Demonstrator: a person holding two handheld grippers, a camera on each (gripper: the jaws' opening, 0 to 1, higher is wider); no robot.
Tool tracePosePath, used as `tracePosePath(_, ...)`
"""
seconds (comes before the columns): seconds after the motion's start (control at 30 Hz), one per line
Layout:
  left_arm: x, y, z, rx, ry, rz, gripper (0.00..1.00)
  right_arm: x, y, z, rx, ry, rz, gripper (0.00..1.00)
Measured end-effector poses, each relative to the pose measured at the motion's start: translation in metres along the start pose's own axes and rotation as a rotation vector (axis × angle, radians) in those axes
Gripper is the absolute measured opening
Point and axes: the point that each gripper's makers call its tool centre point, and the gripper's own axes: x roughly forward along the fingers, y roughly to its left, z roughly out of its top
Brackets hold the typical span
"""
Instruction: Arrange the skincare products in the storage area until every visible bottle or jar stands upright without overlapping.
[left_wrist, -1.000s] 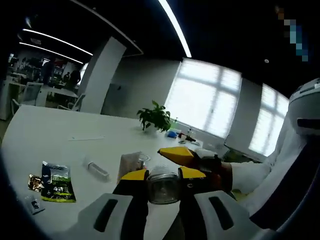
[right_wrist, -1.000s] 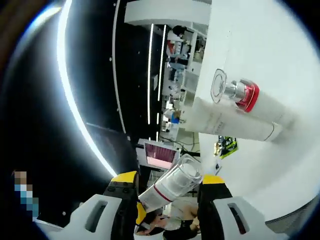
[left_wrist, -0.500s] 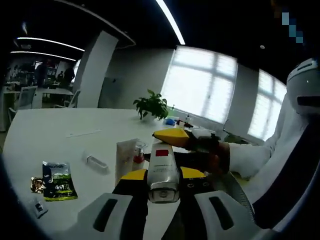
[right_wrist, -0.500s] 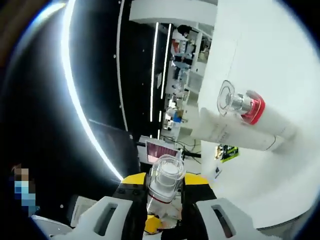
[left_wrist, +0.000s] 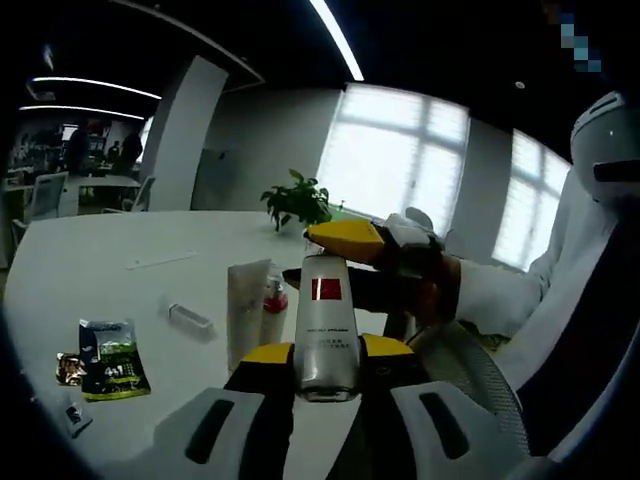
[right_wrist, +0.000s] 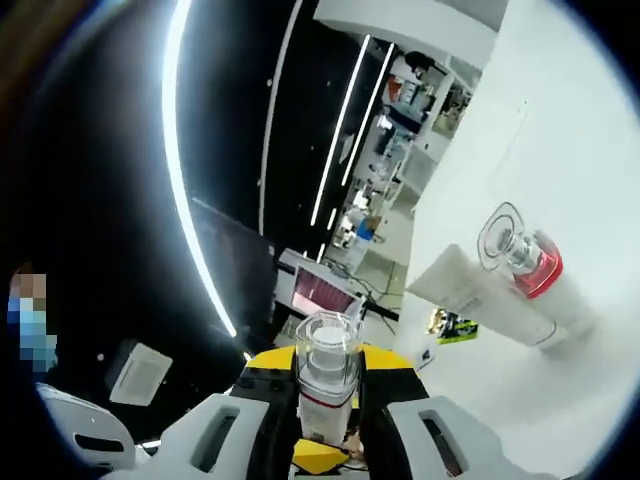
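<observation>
White table (left_wrist: 90, 262); both tongs apparently grip one bottle (left_wrist: 325, 320)

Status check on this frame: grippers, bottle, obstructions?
Both grippers shut on one white bottle, left gripper at base, right gripper near cap. White tube and red-collared bottle stand on table.

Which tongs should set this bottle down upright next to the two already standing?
Probably left: the left tongs grip the white bottle by its base, near the white tube and red-collared bottle. The right tongs merely grip its clear cap.
</observation>
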Motion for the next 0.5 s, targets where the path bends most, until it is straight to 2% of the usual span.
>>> tracePosePath(0.17, -0.003, 0.005, 0.003, 0.011, -0.002, 0.009, 0.27, -0.001, 0.004, 0.001, -0.084, 0.017, 0.011, 0.15)
tracePosePath(0.23, -0.002, 0.002, -0.002, 0.034, 0.038, -0.010, 0.30, -0.001, 0.010, -0.004, -0.159, 0.059, 0.030, 0.15)
tracePosePath(0.3, -0.001, 0.000, -0.005, 0.059, 0.061, -0.017, 0.30, 0.001, 0.011, -0.009, -0.254, 0.093, 0.019, 0.15)
tracePosePath(0.47, 0.007, -0.005, -0.003, 0.046, 0.060, -0.032, 0.26, 0.005, 0.015, -0.019, -0.474, 0.156, 0.014, 0.15)
tracePosePath(0.5, 0.008, -0.006, -0.003, 0.047, 0.061, -0.032, 0.26, 0.005, 0.016, -0.020, -0.490, 0.163, 0.014, 0.15)
